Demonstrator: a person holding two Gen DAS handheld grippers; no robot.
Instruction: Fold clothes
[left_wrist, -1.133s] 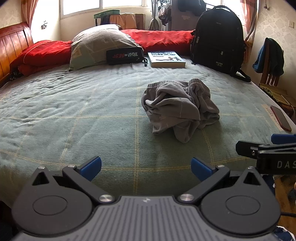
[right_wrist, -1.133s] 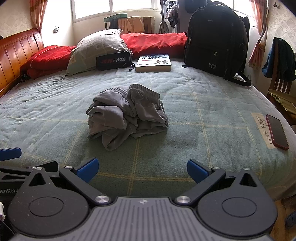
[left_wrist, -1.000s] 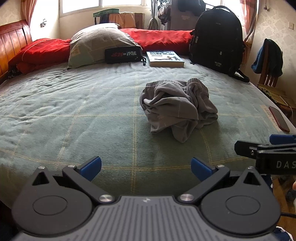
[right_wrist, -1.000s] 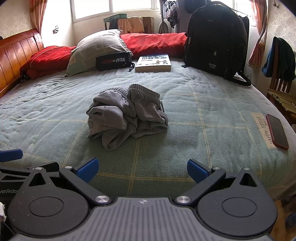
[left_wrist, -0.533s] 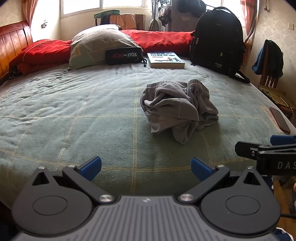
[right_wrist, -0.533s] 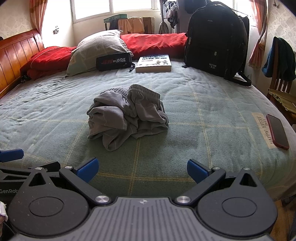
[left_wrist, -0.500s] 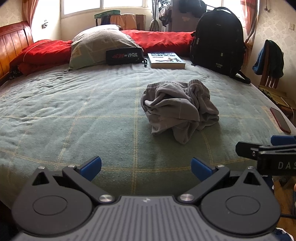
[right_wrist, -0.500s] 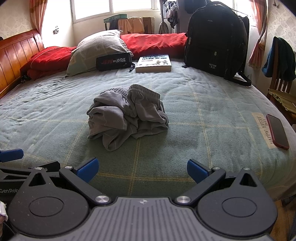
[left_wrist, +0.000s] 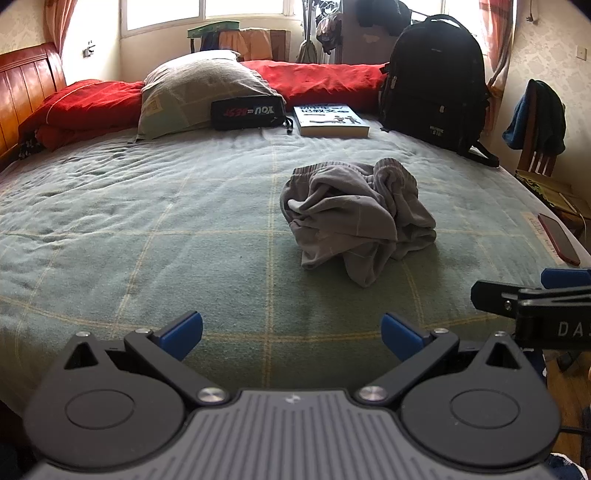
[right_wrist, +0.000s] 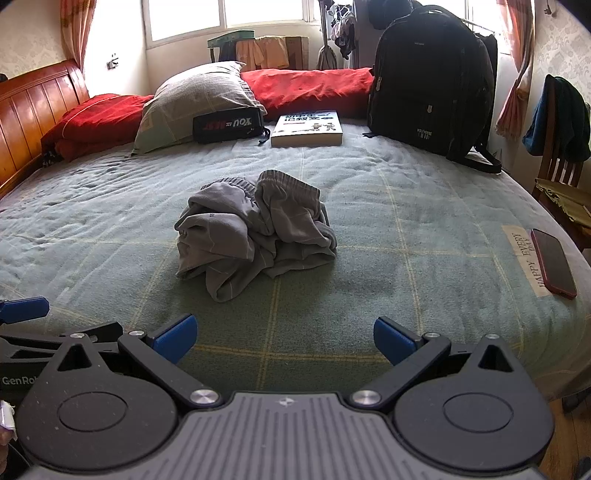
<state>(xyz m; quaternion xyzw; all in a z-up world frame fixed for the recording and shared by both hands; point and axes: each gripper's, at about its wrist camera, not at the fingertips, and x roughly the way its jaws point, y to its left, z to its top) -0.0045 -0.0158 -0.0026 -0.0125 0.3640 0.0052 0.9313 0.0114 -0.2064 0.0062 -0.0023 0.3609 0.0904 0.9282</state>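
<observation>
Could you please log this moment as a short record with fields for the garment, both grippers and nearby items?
garment: grey garment, crumpled in a heap on the green blanket, not yet folded
left gripper: open, empty, short of the garment
right gripper: open, empty, short of the garment
far side of bed: pillow, black pouch, book, black backpack
bed edge: red phone

"HAPPY EVERY DAY" blanket label (right_wrist: 524, 264), "YOU" pouch (left_wrist: 246, 110)
</observation>
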